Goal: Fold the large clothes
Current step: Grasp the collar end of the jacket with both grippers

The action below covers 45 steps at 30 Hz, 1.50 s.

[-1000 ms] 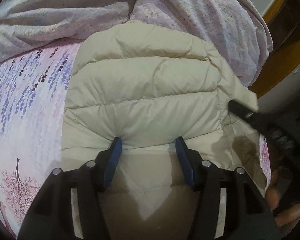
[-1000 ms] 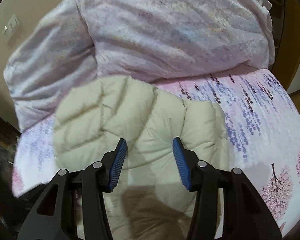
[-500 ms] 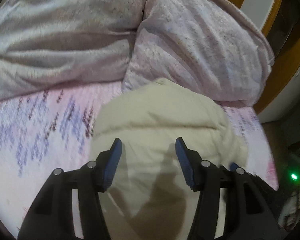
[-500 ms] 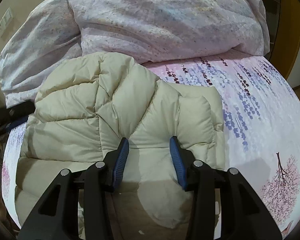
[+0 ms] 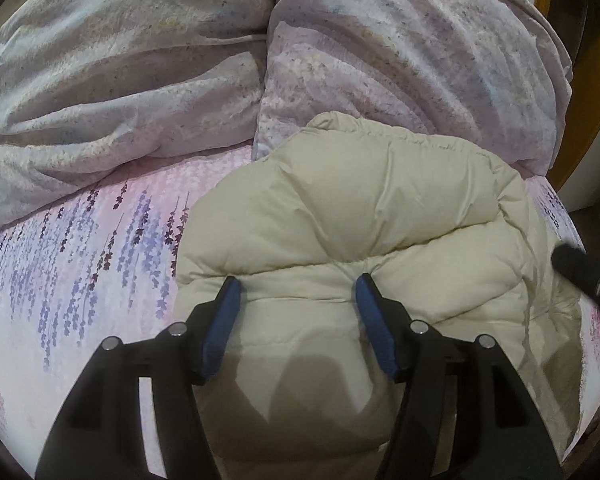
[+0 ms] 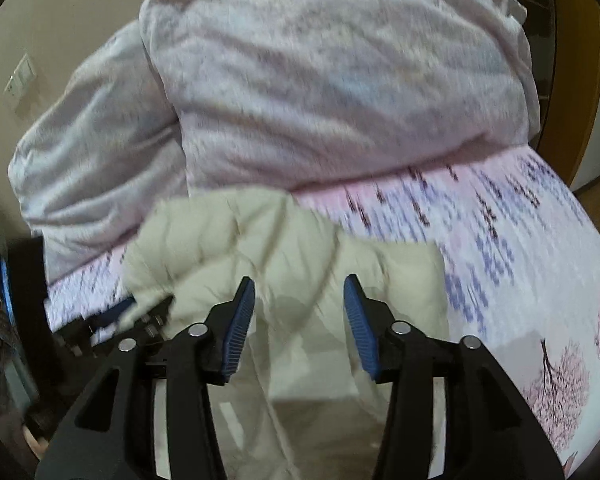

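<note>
A cream quilted puffer jacket [image 5: 360, 216] lies folded in a bundle on the floral bed sheet [image 5: 80, 248]. My left gripper [image 5: 298, 290] is open, its blue pads pressing on the jacket's top layer with nothing held. In the right wrist view the jacket [image 6: 284, 248] is blurred by motion. My right gripper [image 6: 300, 294] is open and empty just above it. The left gripper [image 6: 140, 316] shows at the jacket's left edge there. A tip of the right gripper [image 5: 576, 268] shows at the right edge of the left wrist view.
A bulky pale lilac duvet [image 5: 260, 52] is heaped along the far side of the bed, touching the jacket's far edge. A wooden door frame [image 5: 596, 92] stands at the right. The sheet's printed trees [image 6: 560, 364] lie to the right of the jacket.
Both grippers stayed open. The left one came back down onto the jacket. The right one lifted off and pulled back, so the jacket looks smaller and blurred.
</note>
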Motion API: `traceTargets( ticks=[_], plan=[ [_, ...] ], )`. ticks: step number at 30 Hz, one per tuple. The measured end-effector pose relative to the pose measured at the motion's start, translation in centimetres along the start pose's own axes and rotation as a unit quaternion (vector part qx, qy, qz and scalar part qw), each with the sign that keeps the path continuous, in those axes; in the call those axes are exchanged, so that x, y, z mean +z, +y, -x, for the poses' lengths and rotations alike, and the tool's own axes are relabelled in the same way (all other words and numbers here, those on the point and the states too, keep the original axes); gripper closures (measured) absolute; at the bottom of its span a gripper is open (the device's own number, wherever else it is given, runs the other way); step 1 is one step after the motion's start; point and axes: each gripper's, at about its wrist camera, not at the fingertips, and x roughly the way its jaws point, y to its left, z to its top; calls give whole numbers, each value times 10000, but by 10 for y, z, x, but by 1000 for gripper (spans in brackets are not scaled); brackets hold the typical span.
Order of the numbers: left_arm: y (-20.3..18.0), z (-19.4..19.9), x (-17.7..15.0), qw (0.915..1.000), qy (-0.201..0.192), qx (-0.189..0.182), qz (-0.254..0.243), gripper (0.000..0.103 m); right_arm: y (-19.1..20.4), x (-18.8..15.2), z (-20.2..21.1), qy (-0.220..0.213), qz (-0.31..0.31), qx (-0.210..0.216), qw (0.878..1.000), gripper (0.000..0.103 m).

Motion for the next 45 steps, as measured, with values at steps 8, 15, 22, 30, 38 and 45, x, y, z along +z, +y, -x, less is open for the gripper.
traceTargets(
  ticks=[8, 15, 22, 30, 38, 45],
  plan=[
    [-1, -6, -3, 10000, -12, -27, -4, 37, -23, -18, -35, 177, -154, -428, 9988, 50],
    [-3, -12, -3, 10000, -17, -51, -2, 30, -25, -26, -43, 89, -46, -529, 9985, 48],
    [-2, -18, -6, 9999, -77, -84, 53, 26, -27, -28, -49, 18, -25, -525, 9986, 47],
    [-2, -21, -9, 9997, -238, -51, 96, 22, -27, -29, -53, -72, 23, -546, 9985, 45],
    [-3, -21, -14, 9990, -417, 5, 173, 19, -26, -31, -57, -158, 53, -500, 9986, 43],
    [-2, -24, -17, 9984, -496, -22, 256, 16, -27, -32, -59, -226, 43, -488, 9985, 42]
  ],
)
